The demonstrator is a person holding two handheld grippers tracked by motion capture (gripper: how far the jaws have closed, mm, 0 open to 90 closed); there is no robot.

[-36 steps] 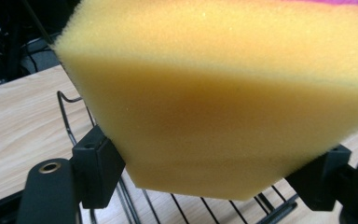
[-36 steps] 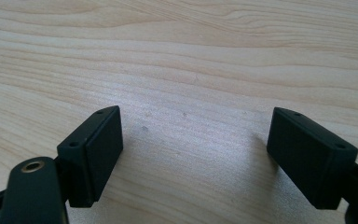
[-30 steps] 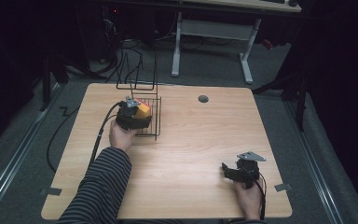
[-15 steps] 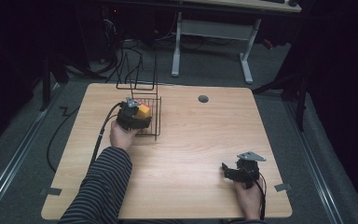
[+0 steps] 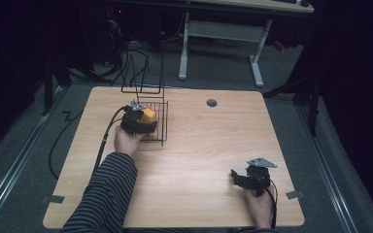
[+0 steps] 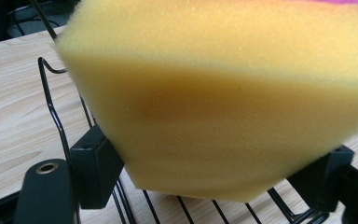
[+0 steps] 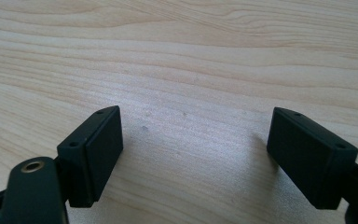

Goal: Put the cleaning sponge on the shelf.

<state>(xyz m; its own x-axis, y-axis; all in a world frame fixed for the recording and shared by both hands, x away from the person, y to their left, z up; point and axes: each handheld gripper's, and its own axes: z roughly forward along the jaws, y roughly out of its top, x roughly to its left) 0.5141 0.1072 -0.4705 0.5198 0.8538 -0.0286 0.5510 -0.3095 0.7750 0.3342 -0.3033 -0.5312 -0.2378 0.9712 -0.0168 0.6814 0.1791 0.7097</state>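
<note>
We wear a dark sleeve (image 5: 108, 194) with thin pale stripes, lower left of the high view. Our left gripper (image 5: 137, 122) trails a black cable (image 5: 105, 141). Our right gripper (image 5: 250, 178), lower right, carries a grey three-cornered plate (image 5: 261, 162); its blocky black jaws show small screw holes.

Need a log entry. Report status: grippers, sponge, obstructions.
Left gripper pinching the sponge over the wire basket, jaws just easing open. Right gripper open, nothing between the jaws, low over the table. Nothing in the way.

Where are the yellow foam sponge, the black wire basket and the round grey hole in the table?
Yellow foam sponge (image 6: 223, 116), left gripper view, its broad front face.
Black wire basket (image 5: 161, 127), high view, its right wall.
Round grey hole (image 5: 211, 103), high view, its centre.
</note>
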